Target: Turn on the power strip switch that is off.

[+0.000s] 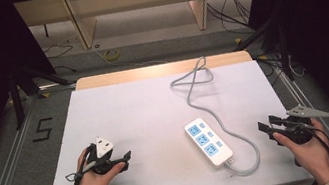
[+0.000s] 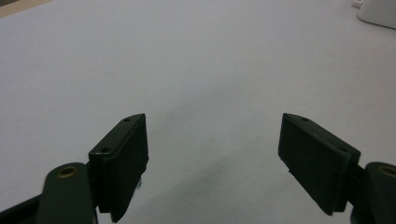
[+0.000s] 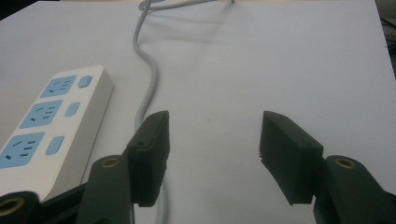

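The counter (image 1: 145,111) carries a white sheet over its whole top; a strip of bare wood shows along its far edge. Largest thing on the sheet is the power strip (image 1: 208,141), lying flat right of centre in the high view, its long axis running from far-left to near-right. It has three blue outlets in a row, each with a small blue switch beside it. Nothing is plugged into any outlet.

The grey cord (image 1: 241,140) leaves the near end of the strip, loops round on the near-right side, then runs back past the strip toward the far edge, where it lies in a loose loop. In the right gripper view the cord (image 3: 148,88) passes just beside the left jaw and lies on the sheet between the strip (image 3: 51,121) and the jaw gap.

The left tool (image 1: 125,156) is held low over the near-left part of the sheet, well apart from the strip. Its jaws stand wide apart with nothing between them, and bare sheet lies beneath the tool (image 2: 212,158).

The right tool (image 1: 263,126) is held at the near-right edge of the counter, near the cord loop. Its jaws are fully apart and grip nothing; the tool (image 3: 212,154) points across the sheet with the strip to its left.
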`<state>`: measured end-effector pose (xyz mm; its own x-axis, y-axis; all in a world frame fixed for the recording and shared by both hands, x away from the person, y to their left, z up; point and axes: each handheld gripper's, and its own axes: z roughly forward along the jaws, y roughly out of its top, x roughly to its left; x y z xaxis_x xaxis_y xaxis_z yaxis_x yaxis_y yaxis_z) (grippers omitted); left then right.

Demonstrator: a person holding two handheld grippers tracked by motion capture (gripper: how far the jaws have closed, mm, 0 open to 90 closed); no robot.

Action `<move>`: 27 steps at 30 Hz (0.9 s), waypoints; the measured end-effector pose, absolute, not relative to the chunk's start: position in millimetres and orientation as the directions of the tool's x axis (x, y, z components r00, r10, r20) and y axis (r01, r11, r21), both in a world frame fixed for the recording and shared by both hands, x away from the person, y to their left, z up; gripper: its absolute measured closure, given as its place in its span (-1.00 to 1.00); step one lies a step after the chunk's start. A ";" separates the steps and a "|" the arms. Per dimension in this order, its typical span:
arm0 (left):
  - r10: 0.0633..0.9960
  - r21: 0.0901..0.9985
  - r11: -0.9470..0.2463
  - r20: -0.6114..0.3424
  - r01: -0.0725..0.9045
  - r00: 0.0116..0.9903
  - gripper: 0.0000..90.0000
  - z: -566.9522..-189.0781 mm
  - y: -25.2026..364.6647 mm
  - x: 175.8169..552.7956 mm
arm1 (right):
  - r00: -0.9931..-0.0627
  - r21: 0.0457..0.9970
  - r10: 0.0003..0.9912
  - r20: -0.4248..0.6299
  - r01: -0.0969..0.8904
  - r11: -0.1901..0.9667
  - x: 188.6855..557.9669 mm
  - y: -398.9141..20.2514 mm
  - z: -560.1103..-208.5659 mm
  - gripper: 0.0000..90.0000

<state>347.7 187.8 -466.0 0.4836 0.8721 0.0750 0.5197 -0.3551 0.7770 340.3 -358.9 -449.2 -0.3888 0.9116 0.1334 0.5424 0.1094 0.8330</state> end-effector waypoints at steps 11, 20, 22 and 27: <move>0.875 0.772 -0.361 0.087 0.523 0.476 -0.42 -466.8 187.1 346.7 | -0.444 0.780 0.894 0.058 0.579 0.237 339.3 -349.6 -436.5 0.87; 0.879 0.771 -0.359 0.089 0.527 0.468 -0.41 -467.3 187.2 347.1 | -0.471 0.727 0.881 0.044 0.620 0.295 341.4 -341.5 -431.2 1.00; 0.879 0.771 -0.359 0.089 0.526 0.468 -0.41 -467.4 186.8 347.0 | -0.473 0.722 0.880 0.043 0.623 0.300 341.8 -340.8 -431.2 1.00; 0.879 0.771 -0.360 0.092 0.525 0.468 -0.40 -467.1 187.0 347.1 | -0.484 0.707 0.874 0.044 0.633 0.315 343.9 -336.8 -429.5 1.00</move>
<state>347.1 187.0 -467.1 0.4675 0.8792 0.0917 0.5251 -0.3597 0.7713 343.9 -336.8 -429.5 -0.4842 0.8739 0.0435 0.6326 0.3153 0.7075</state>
